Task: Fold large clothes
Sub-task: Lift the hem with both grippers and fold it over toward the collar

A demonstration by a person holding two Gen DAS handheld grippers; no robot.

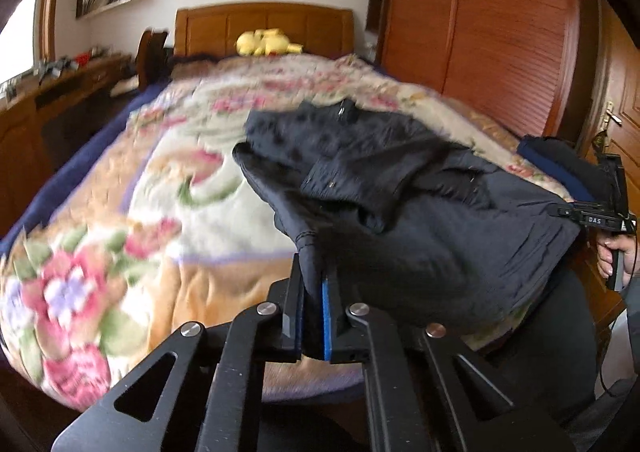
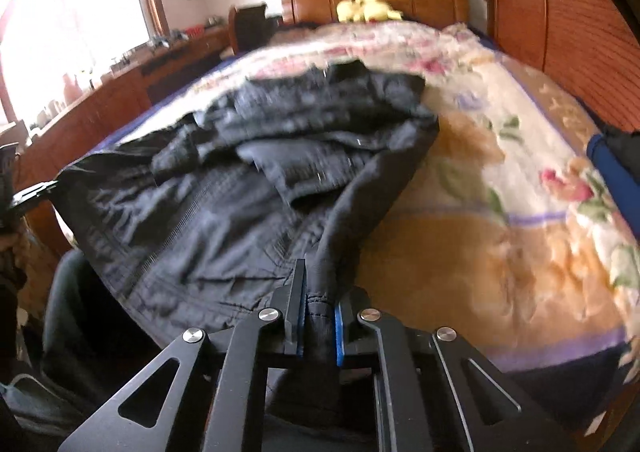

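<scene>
A large dark jacket lies bunched on the near end of the bed, its near hem lifted between the two grippers. My left gripper is shut on the hem's left corner, dark cloth pinched between its pads. My right gripper is shut on the right corner, a stitched edge held between its blue pads. In the left wrist view the right gripper shows at the far right, held by a hand. The left gripper shows at the left edge of the right wrist view.
A flowered blanket covers the bed, with a wooden headboard and a yellow plush toy at its far end. A wooden wardrobe stands right, a low cabinet left. A dark folded garment lies at the bed's right edge.
</scene>
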